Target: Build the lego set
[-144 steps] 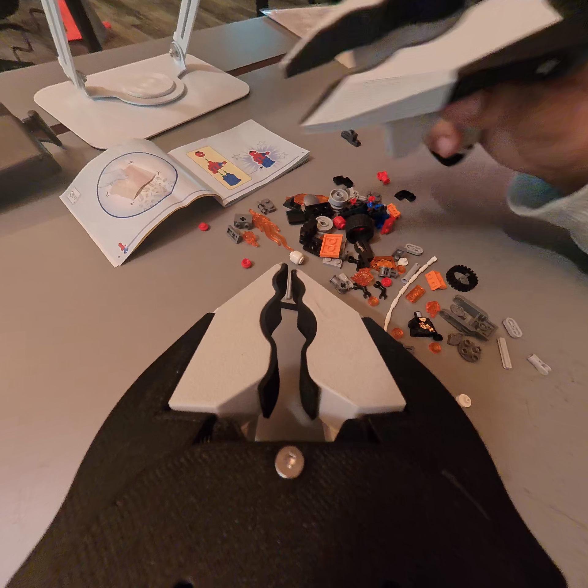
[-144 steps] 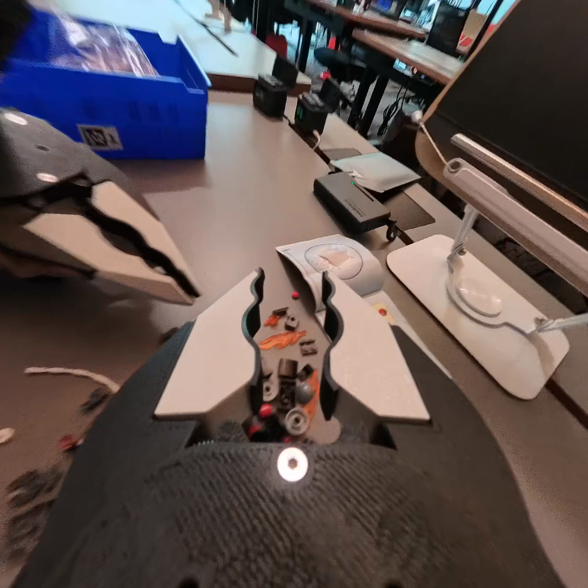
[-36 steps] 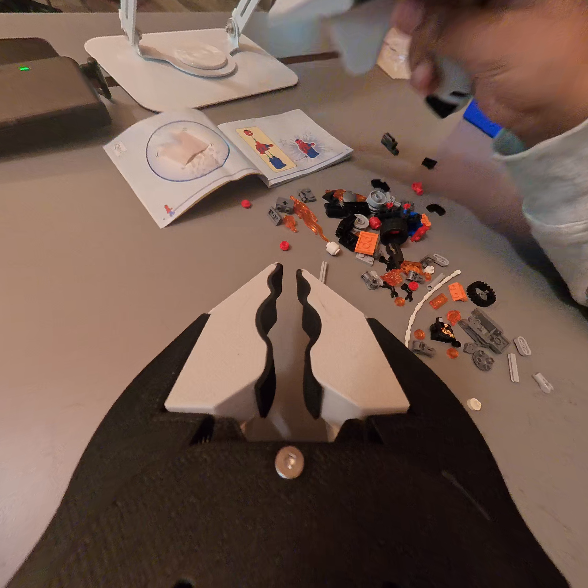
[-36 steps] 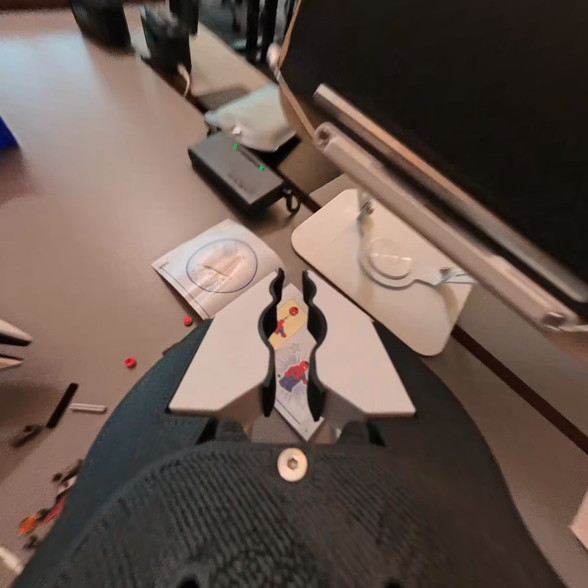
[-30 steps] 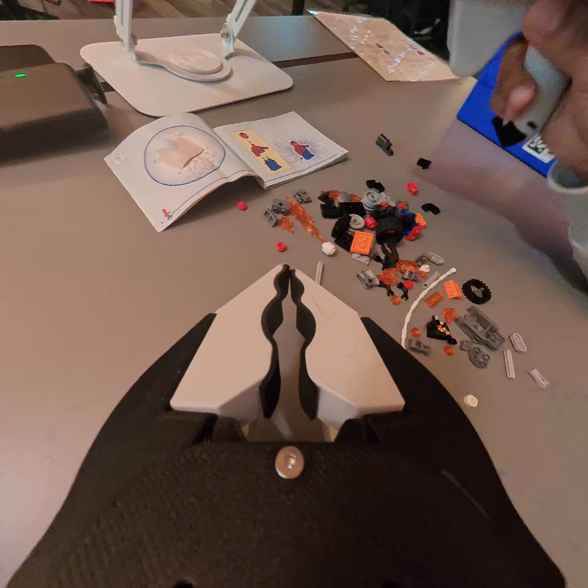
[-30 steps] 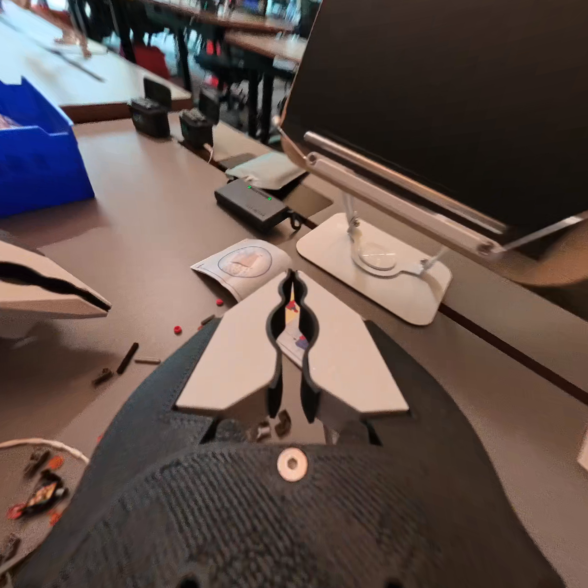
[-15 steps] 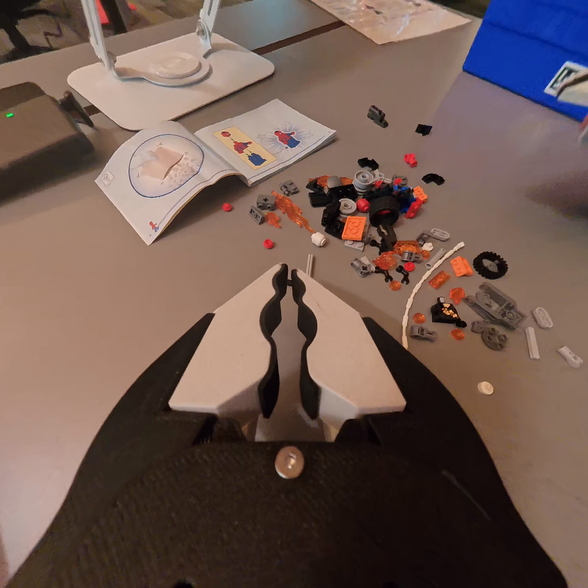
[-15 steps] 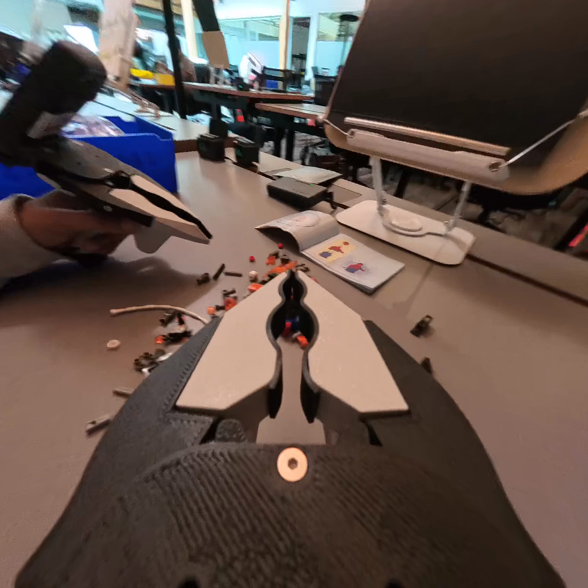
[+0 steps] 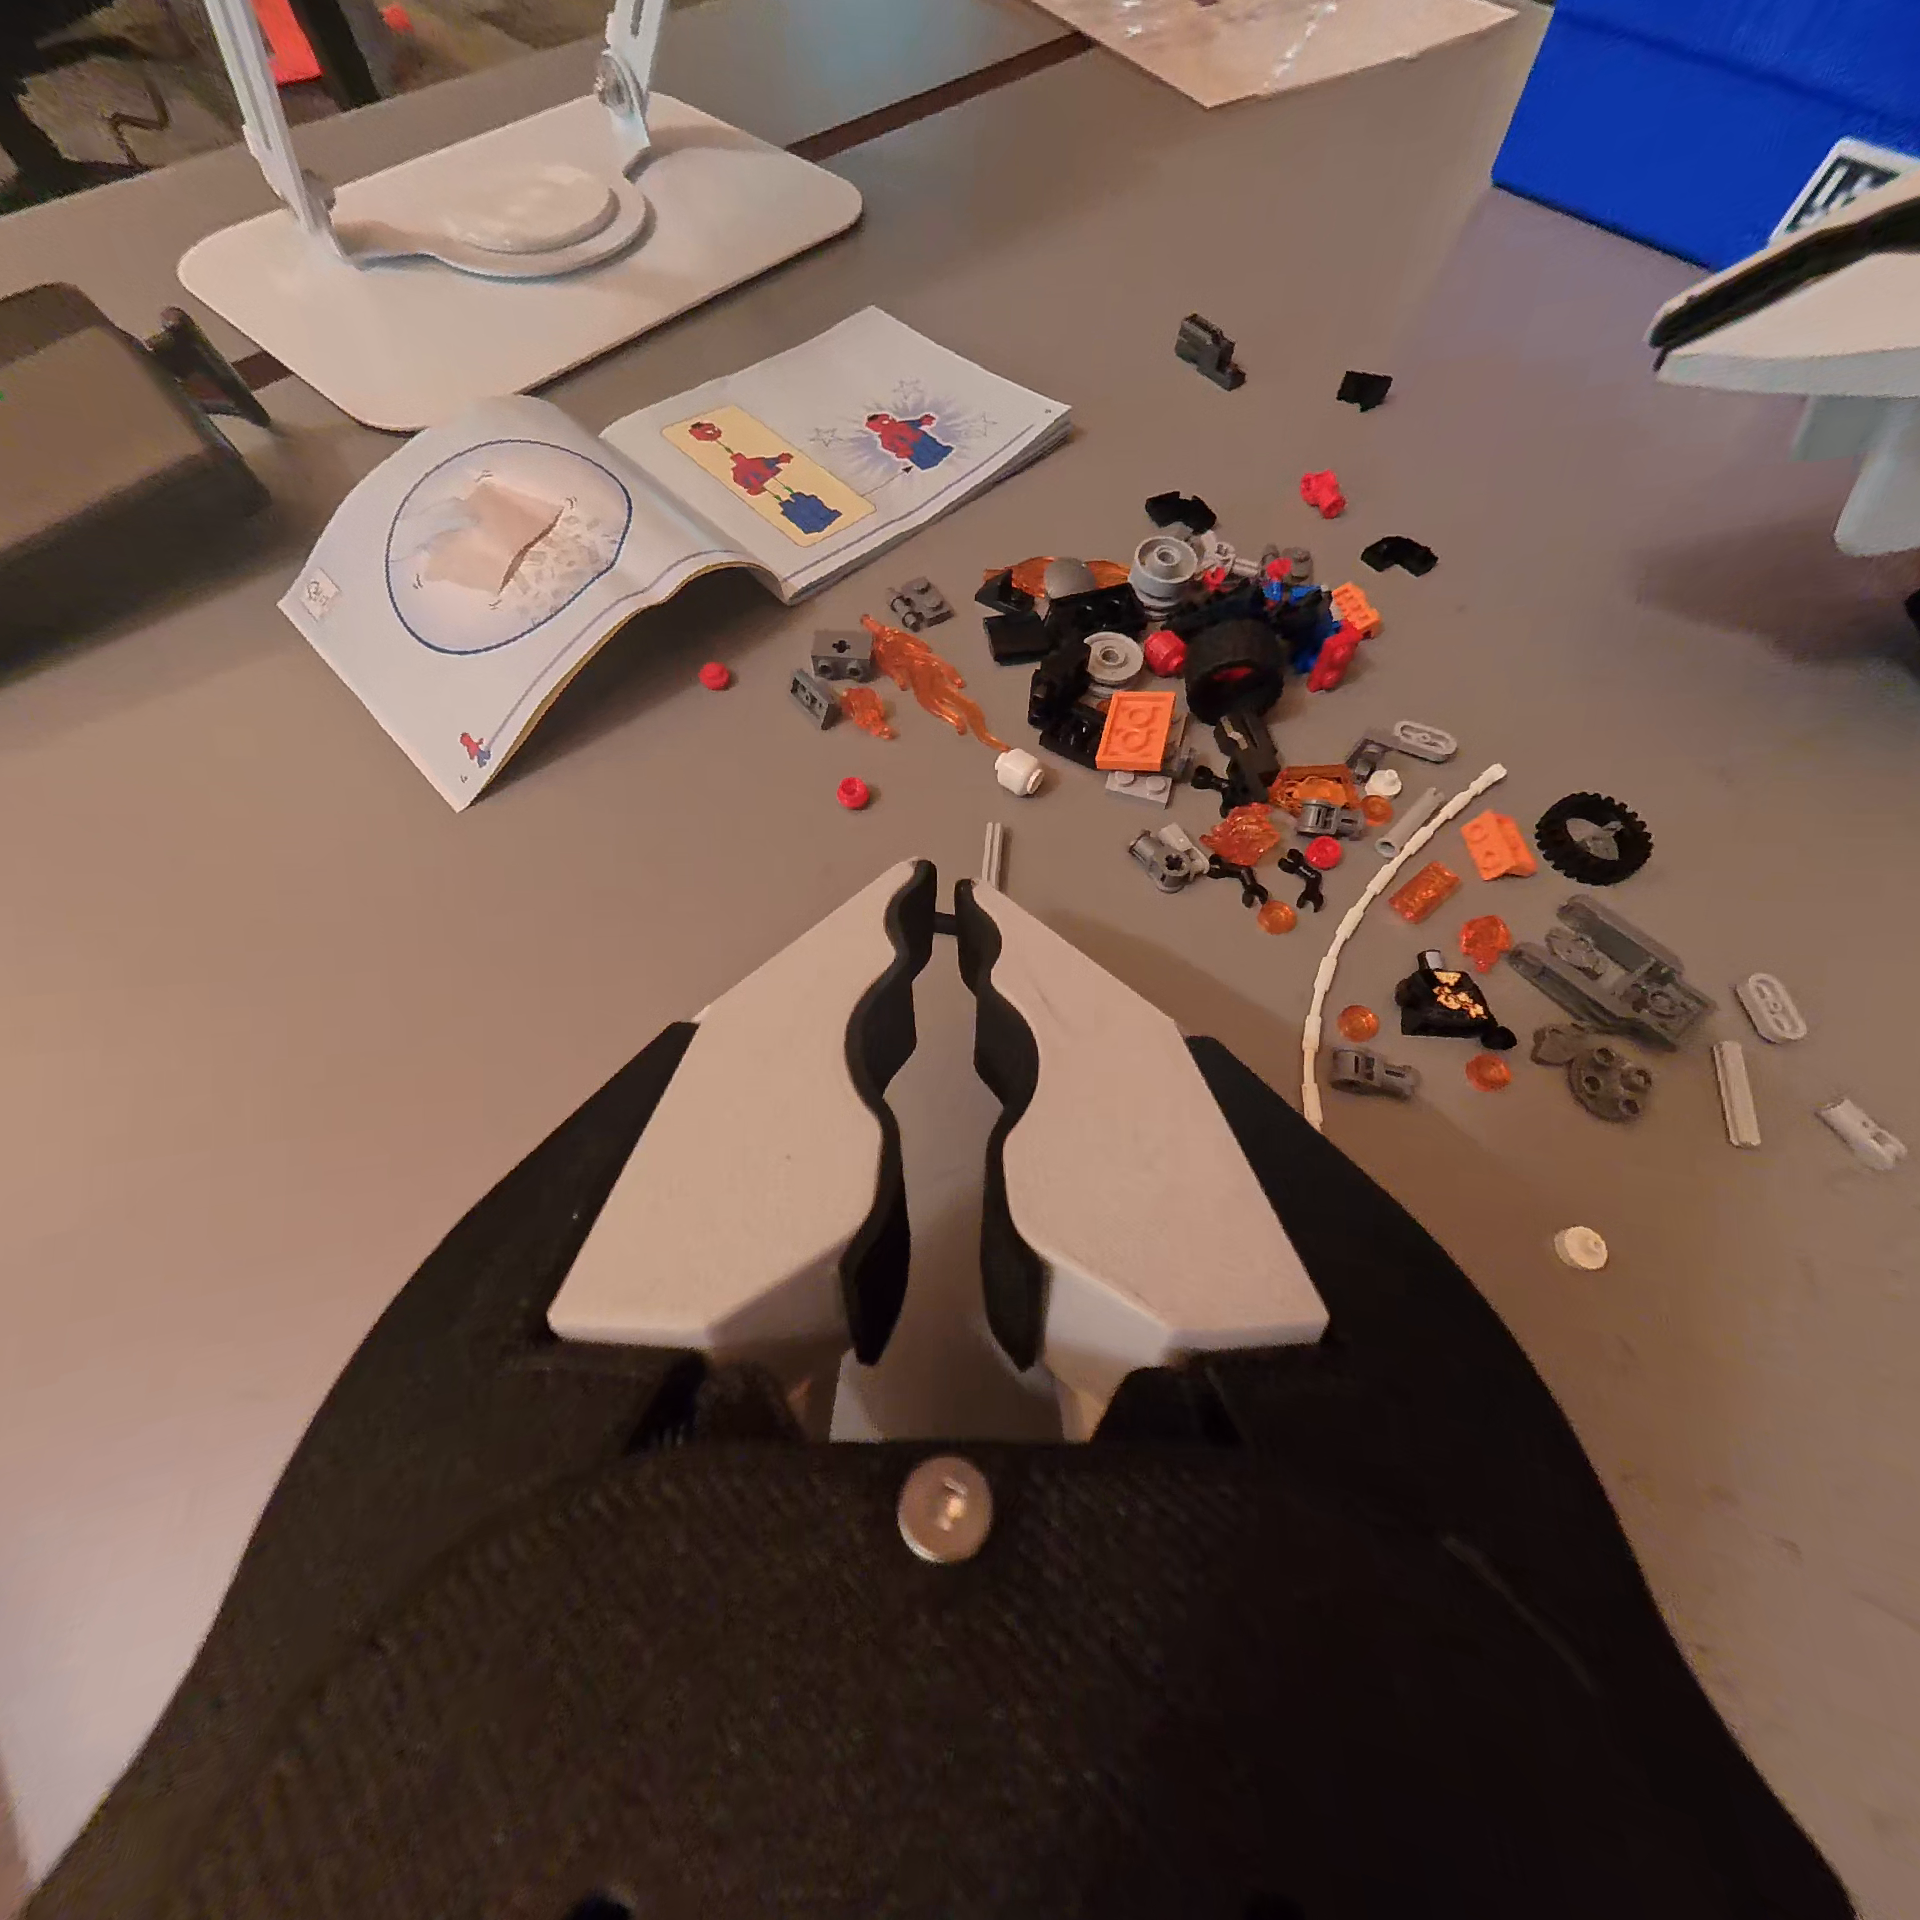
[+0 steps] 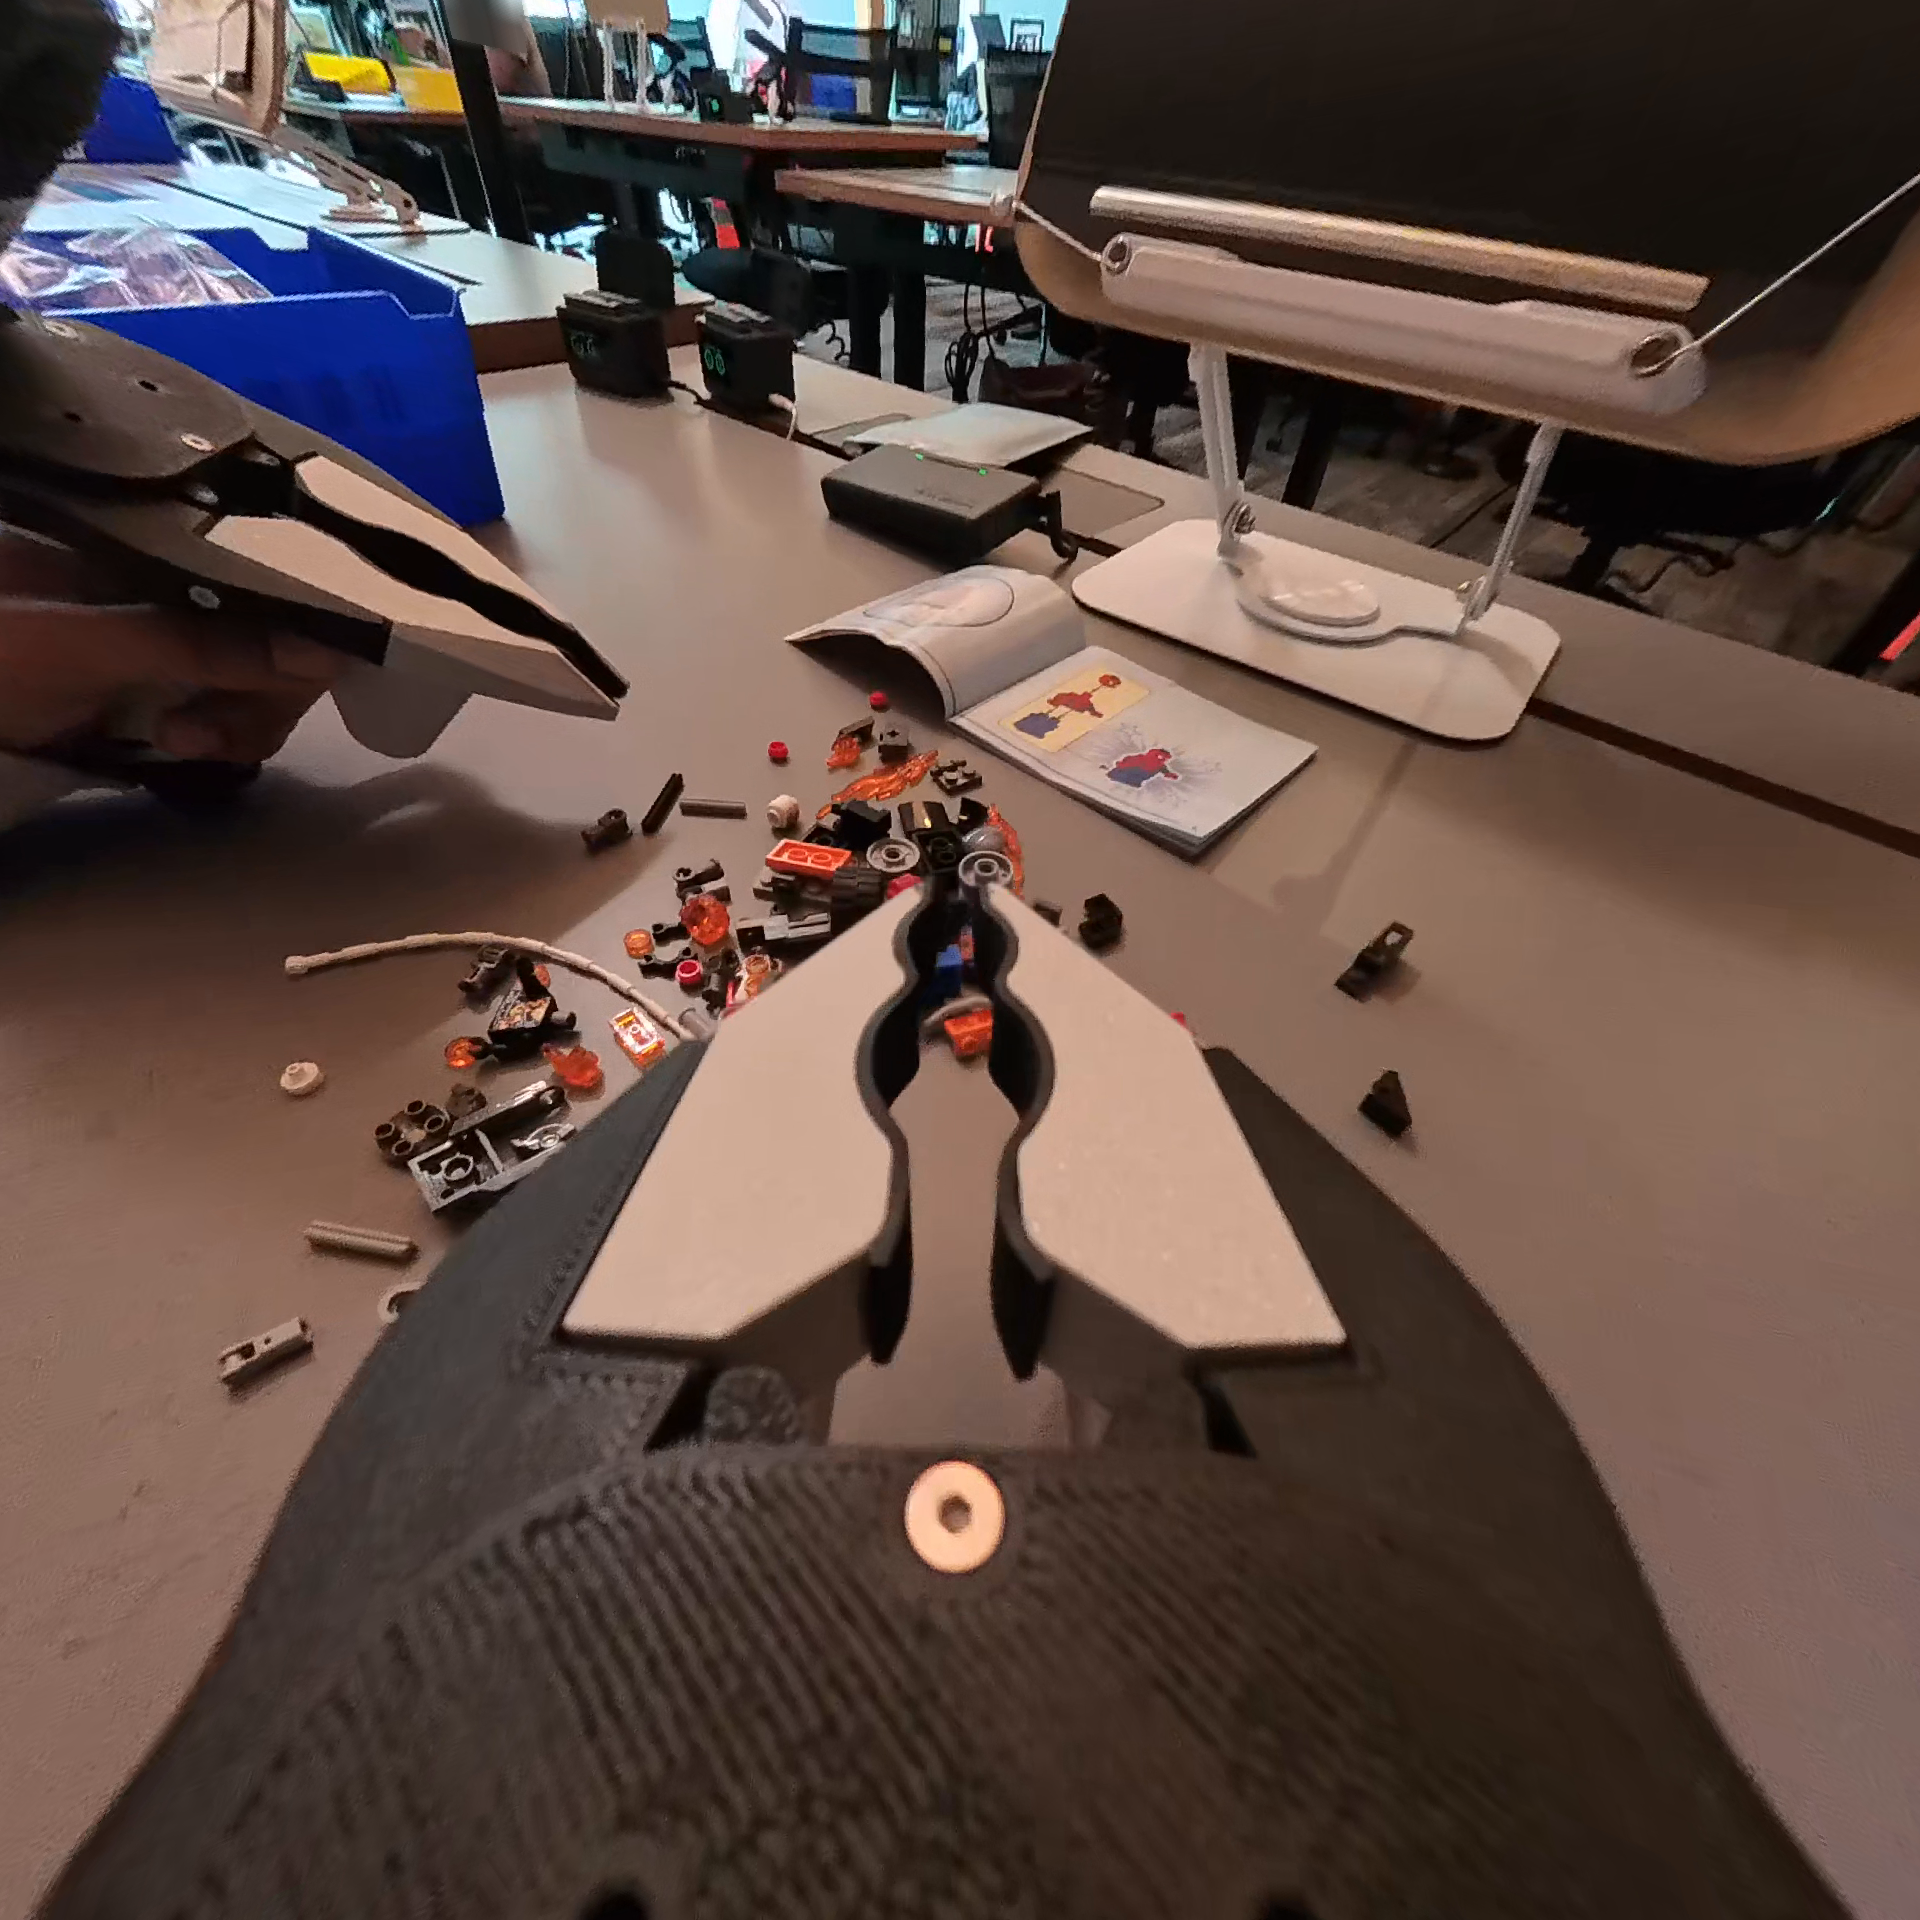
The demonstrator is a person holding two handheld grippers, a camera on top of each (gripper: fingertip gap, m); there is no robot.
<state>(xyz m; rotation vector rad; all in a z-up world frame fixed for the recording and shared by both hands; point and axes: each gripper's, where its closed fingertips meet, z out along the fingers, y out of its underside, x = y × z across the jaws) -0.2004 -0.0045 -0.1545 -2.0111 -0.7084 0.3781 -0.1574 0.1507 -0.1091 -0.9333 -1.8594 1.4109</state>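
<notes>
A pile of small lego pieces (image 9: 1164, 665) lies on the grey table, with an orange plate (image 9: 1138, 730), a black tyre (image 9: 1592, 837) and a white flexible hose (image 9: 1382, 904). The pile also shows in the right wrist view (image 10: 883, 852). An open instruction booklet (image 9: 675, 520) lies just behind it. My left gripper (image 9: 942, 891) hovers above the table to the left of the pile, jaws almost closed on a narrow slit, holding nothing. My right gripper (image 10: 953, 896) points at the pile from the opposite side, also nearly closed and empty. Each gripper shows in the other's view (image 10: 608, 686) (image 9: 1662, 338).
A white monitor stand base (image 9: 520, 239) and the dark monitor above it stand behind the booklet. A blue bin (image 9: 1704, 125) is at the far right. A black power brick (image 10: 925, 499) sits at the back. Loose pieces (image 10: 1377, 956) lie scattered around the pile.
My right gripper has closed from wide open, swung from facing the monitor to facing the pile, and come lower. My left gripper has stayed hovering left of the pile.
</notes>
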